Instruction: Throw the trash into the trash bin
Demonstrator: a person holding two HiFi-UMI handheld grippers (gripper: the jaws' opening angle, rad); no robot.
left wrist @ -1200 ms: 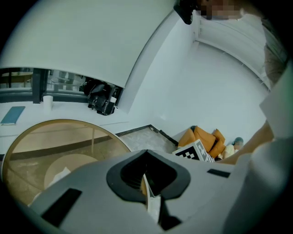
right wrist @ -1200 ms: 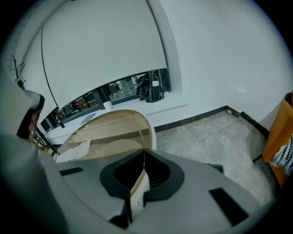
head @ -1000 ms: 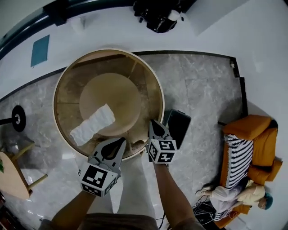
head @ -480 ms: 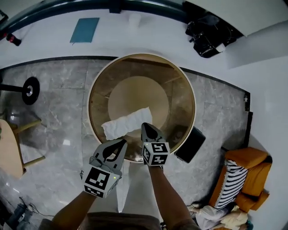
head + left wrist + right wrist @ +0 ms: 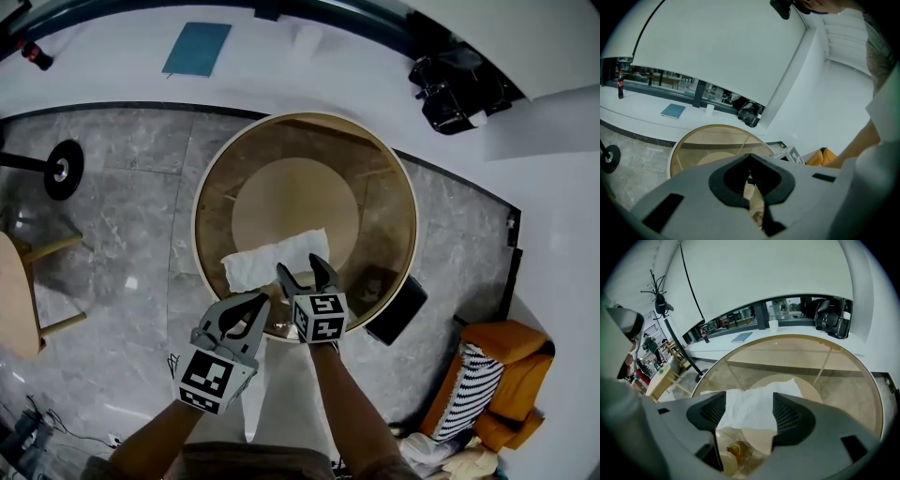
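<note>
A crumpled white tissue (image 5: 272, 258) lies on the round glass table with a wooden rim (image 5: 202, 187). My right gripper (image 5: 305, 277) hovers over the tissue's near end. Its jaws have just been opening and stand wide. In the right gripper view the tissue (image 5: 757, 408) shows between the pads, which do not press on it. My left gripper (image 5: 255, 302) hangs at the table's near rim, left of the right one, its jaws together and empty (image 5: 750, 176). A black trash bin (image 5: 401, 307) stands on the floor under the table's near right edge.
An orange armchair with a striped cushion (image 5: 506, 384) sits at the lower right. On the white ledge behind are a black bag (image 5: 459, 89) and a teal book (image 5: 197, 49). A wooden stool (image 5: 19, 291) and a black stand base (image 5: 61, 171) are at the left.
Both grippers have moved from the table's near rim in over the glass. The right gripper has come over the tissue's end and its jaws have opened. The left one stays shut.
</note>
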